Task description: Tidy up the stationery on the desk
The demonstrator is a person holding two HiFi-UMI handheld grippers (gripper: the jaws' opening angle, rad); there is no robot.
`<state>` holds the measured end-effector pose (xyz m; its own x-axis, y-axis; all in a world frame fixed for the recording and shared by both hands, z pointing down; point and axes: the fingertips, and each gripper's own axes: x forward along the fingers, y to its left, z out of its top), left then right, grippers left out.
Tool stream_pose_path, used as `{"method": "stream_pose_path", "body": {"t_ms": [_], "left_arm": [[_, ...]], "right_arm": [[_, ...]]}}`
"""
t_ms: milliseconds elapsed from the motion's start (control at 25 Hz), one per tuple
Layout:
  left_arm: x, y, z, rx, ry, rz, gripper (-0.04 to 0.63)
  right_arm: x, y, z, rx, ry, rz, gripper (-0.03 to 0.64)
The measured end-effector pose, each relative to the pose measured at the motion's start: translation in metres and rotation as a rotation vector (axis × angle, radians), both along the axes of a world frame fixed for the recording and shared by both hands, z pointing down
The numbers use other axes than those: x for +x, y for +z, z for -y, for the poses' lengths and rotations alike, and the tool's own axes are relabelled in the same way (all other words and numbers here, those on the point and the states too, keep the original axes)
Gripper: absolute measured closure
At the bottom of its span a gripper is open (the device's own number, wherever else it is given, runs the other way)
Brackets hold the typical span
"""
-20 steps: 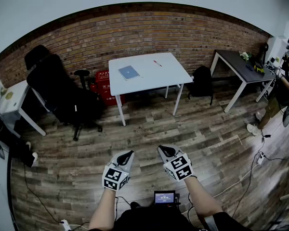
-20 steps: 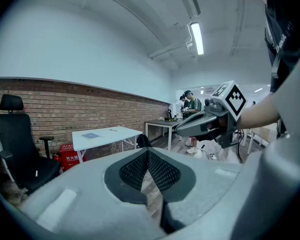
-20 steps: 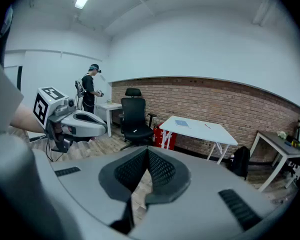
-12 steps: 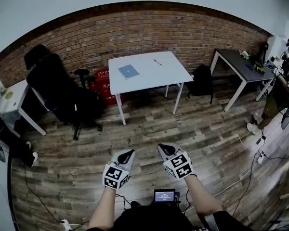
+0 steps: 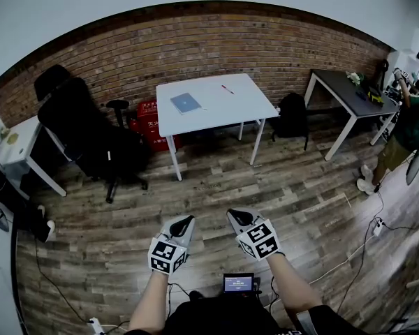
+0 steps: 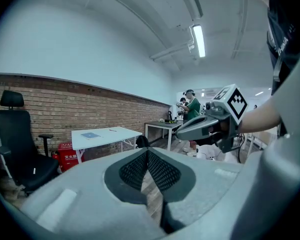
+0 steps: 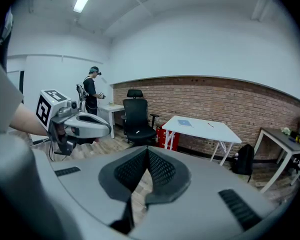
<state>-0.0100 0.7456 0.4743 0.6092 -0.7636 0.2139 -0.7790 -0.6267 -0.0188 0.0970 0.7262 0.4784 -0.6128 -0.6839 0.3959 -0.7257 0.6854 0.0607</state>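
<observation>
A white desk (image 5: 248,107) stands far ahead by the brick wall. On it lie a blue notebook (image 5: 186,103) and a red pen (image 5: 228,89). The same desk (image 7: 220,132) with the notebook (image 7: 184,123) shows in the right gripper view, and the desk (image 6: 115,132) appears again in the left gripper view. My left gripper (image 5: 184,223) and right gripper (image 5: 235,218) hover side by side over the wooden floor, well short of the desk. Both are shut with nothing between the pads. Each gripper sees the other: the right gripper (image 6: 182,130) and the left gripper (image 7: 106,128).
A black office chair (image 5: 91,135) stands left of the desk, with a red box (image 5: 148,125) under the desk's left end. A black backpack (image 5: 291,118) sits right of it, then a dark table (image 5: 356,98). A person (image 5: 408,128) stands far right. Cables (image 5: 359,246) cross the floor.
Both grippers have shifted very slightly forward and stayed shut. The person at the far right has stepped and raised an arm.
</observation>
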Motion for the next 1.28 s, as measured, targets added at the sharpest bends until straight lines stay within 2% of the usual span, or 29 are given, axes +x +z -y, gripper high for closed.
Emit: {"method": "stream_pose_path", "body": {"t_ms": [680, 1280], "left_arm": [[0.023, 0.003, 0.005, 0.002, -0.005, 0.05, 0.584], [0.06, 0.019, 0.015, -0.017, -0.004, 0.097, 0.584]], "right_arm": [[0.018, 0.0, 0.009, -0.006, -0.014, 0.029, 0.609], [0.057, 0.016, 0.025, -0.027, -0.019, 0.056, 0.609]]}}
